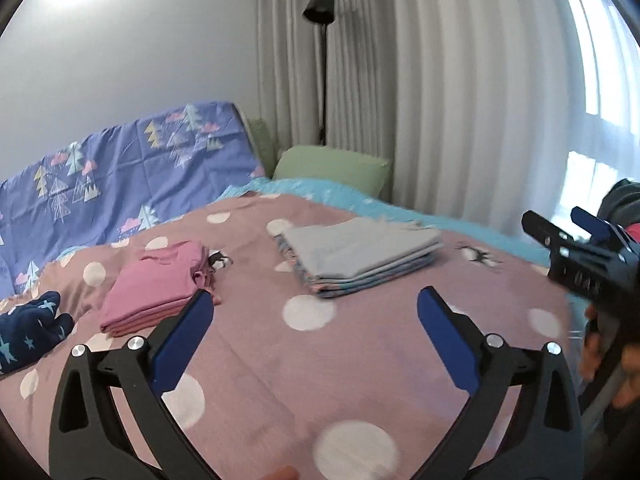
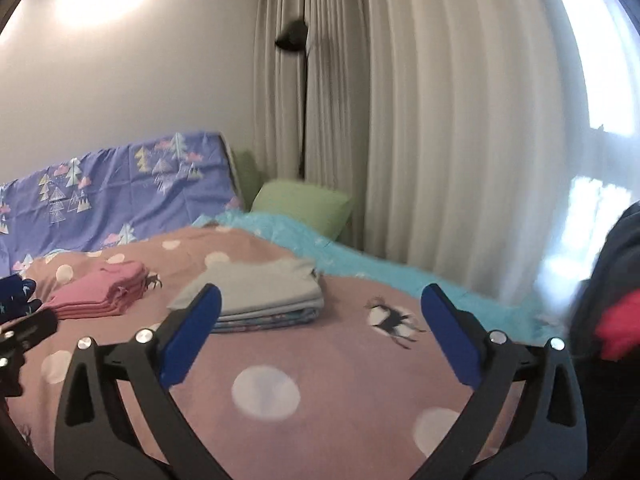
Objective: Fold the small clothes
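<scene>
Folded grey stack [image 1: 360, 252] mid-bed on the dotted pink cover [image 1: 256, 364], pink stack [image 1: 158, 288] to its left, unfolded navy star garment [image 1: 30, 330] at the far left. Risk: toppling a stack while reaching across. Left gripper [image 1: 314, 338] and right gripper [image 2: 320, 330] wide apart, empty, raised, tilted slightly down.

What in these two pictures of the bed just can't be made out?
- Navy star-patterned cloth: cut off by the left wrist view's left edge; folded or not is unclear.
- Grey folded stack: blurred in the right wrist view, front corner behind a blue finger.
- Red item: blurred at the right edge, unidentifiable.
</scene>
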A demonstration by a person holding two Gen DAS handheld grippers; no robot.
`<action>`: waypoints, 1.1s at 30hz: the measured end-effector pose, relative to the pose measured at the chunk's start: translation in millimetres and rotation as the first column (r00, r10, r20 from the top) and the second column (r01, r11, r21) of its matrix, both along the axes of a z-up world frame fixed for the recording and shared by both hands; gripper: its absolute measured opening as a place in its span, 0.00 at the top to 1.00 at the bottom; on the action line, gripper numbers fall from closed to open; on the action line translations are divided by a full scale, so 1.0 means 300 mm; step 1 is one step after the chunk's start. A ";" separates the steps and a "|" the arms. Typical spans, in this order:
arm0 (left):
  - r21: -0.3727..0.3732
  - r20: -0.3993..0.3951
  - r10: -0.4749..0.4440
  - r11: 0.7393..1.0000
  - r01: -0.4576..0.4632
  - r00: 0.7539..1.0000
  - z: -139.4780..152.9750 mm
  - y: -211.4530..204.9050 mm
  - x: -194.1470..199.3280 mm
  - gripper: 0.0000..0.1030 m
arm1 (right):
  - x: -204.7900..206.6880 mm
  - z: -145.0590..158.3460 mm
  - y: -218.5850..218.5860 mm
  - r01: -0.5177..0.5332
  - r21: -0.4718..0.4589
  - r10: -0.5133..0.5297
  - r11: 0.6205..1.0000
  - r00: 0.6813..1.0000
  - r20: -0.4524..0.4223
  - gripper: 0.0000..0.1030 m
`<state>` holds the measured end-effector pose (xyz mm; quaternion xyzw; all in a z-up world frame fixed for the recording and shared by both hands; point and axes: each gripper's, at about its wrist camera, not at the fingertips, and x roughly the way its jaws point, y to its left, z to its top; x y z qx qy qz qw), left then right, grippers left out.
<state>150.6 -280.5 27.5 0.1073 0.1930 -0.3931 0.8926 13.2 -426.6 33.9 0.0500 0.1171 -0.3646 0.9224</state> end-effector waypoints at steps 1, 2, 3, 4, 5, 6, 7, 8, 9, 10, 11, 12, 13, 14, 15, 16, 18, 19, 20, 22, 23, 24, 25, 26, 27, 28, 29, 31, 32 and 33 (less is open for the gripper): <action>-0.011 0.002 -0.002 1.000 0.002 1.000 0.022 0.020 -0.046 0.01 | -0.038 0.016 0.048 -0.017 -0.001 0.017 1.000 1.000 0.010 0.02; -0.026 0.005 0.000 1.000 0.000 1.000 0.039 0.042 -0.075 0.01 | -0.071 0.025 0.085 -0.037 0.011 0.037 0.999 0.999 0.016 0.02; -0.041 0.008 0.002 0.999 -0.001 1.000 0.054 0.062 -0.102 0.01 | -0.089 0.032 0.103 -0.049 0.020 0.049 0.999 0.999 0.017 0.02; -0.053 0.011 0.004 0.999 -0.004 1.000 0.066 0.083 -0.130 0.01 | -0.114 0.033 0.133 -0.064 0.037 0.063 0.997 0.998 0.012 0.02; -0.064 0.014 0.010 0.998 -0.009 1.000 0.080 0.107 -0.162 0.01 | -0.135 0.033 0.156 -0.065 0.045 0.065 0.997 0.998 0.010 0.02; -0.073 0.015 0.016 0.997 -0.015 1.000 0.092 0.133 -0.191 0.01 | -0.157 0.034 0.179 -0.065 0.049 0.065 0.997 0.998 0.009 0.02; -0.079 0.018 0.019 0.997 -0.017 1.000 0.102 0.157 -0.218 0.01 | -0.174 0.033 0.206 -0.065 0.053 0.065 0.996 0.998 0.003 0.02; -0.077 0.023 0.018 0.997 -0.016 1.000 0.107 0.172 -0.236 0.01 | -0.186 0.034 0.224 -0.067 0.058 0.067 0.996 0.998 -0.006 0.02; -0.066 0.035 0.018 0.998 -0.016 0.999 0.112 0.189 -0.257 0.01 | -0.195 0.041 0.243 -0.070 0.061 0.071 0.996 0.997 -0.014 0.02; -0.046 0.061 0.024 0.999 -0.021 0.998 0.117 0.206 -0.287 0.01 | -0.217 0.046 0.263 -0.073 0.068 0.075 0.995 0.997 -0.021 0.02; -0.037 0.081 0.026 0.999 -0.023 0.996 0.121 0.217 -0.308 0.01 | -0.247 0.055 0.284 -0.074 0.075 0.075 0.994 0.997 -0.019 0.02; -0.032 0.103 0.028 0.999 -0.025 0.994 0.122 0.232 -0.329 0.01 | -0.265 0.060 0.297 -0.075 0.082 0.077 0.994 0.997 -0.012 0.02; -0.033 0.116 0.028 0.999 -0.024 0.993 0.123 0.244 -0.348 0.01 | -0.287 0.069 0.319 -0.079 0.087 0.079 0.993 0.997 -0.001 0.02; -0.040 0.126 0.023 0.999 -0.018 0.992 0.127 0.261 -0.373 0.01 | -0.299 0.073 0.327 -0.081 0.089 0.081 0.993 0.997 0.001 0.02; -0.048 0.128 0.021 0.999 -0.015 0.992 0.129 0.273 -0.385 0.01 | -0.311 0.079 0.341 -0.086 0.095 0.087 0.992 0.996 -0.001 0.02; -0.058 0.126 0.018 0.998 -0.011 0.992 0.128 0.288 -0.395 0.01 | -0.320 0.081 0.345 -0.092 0.101 0.092 0.991 0.996 -0.002 0.02; -0.074 0.110 0.012 0.997 -0.004 0.994 0.125 0.312 -0.404 0.01 | -0.328 0.086 0.351 -0.100 0.116 0.100 0.988 0.995 -0.001 0.02; -0.079 0.091 0.009 0.997 -0.002 0.996 0.118 0.324 -0.406 0.01 | -0.334 0.088 0.355 -0.102 0.126 0.102 0.987 0.995 0.004 0.02; -0.081 0.079 0.008 0.997 -0.002 0.997 0.114 0.331 -0.407 0.01 | -0.342 0.090 0.360 -0.101 0.131 0.101 0.986 0.995 0.007 0.02; -0.083 0.062 0.018 0.996 -0.012 0.998 0.106 0.348 -0.411 0.01 | -0.351 0.090 0.369 -0.096 0.134 0.096 0.986 0.995 0.005 0.02; -0.082 0.054 0.028 0.996 -0.024 0.998 0.101 0.354 -0.411 0.01 | -0.351 0.090 0.373 -0.093 0.133 0.094 0.987 0.996 0.000 0.02; -0.082 0.049 0.037 0.996 -0.033 0.998 0.097 0.360 -0.410 0.01 | -0.348 0.089 0.375 -0.090 0.131 0.092 0.987 0.996 -0.007 0.02; -0.082 0.046 0.042 0.996 -0.038 0.998 0.094 0.363 -0.407 0.01 | -0.346 0.088 0.374 -0.088 0.132 0.090 0.987 0.996 -0.012 0.02; -0.084 0.043 0.045 0.996 -0.041 0.998 0.092 0.368 -0.407 0.01 | -0.346 0.087 0.378 -0.088 0.133 0.091 0.987 0.996 -0.015 0.02; -0.086 0.042 0.045 0.995 -0.042 0.998 0.091 0.371 -0.406 0.01 | -0.344 0.088 0.376 -0.090 0.135 0.093 0.987 0.996 -0.016 0.02; -0.088 0.044 0.047 0.995 -0.043 0.998 0.089 0.374 -0.407 0.01 | -0.342 0.086 0.379 -0.090 0.138 0.094 0.986 0.995 -0.018 0.02; -0.087 0.047 0.050 0.995 -0.046 0.998 0.088 0.376 -0.410 0.01 | -0.342 0.086 0.381 -0.090 0.140 0.094 0.986 0.995 -0.018 0.02; -0.084 0.054 0.059 0.995 -0.054 0.997 0.085 0.379 -0.414 0.01 | -0.338 0.085 0.378 -0.094 0.140 0.097 0.986 0.995 -0.018 0.02; -0.081 0.052 0.061 0.995 -0.057 0.997 0.084 0.379 -0.415 0.01 | -0.336 0.085 0.380 -0.096 0.140 0.099 0.985 0.995 -0.019 0.02; -0.079 0.047 0.061 0.995 -0.057 0.997 0.083 0.379 -0.414 0.01 | -0.333 0.083 0.381 -0.096 0.140 0.100 0.985 0.995 -0.020 0.02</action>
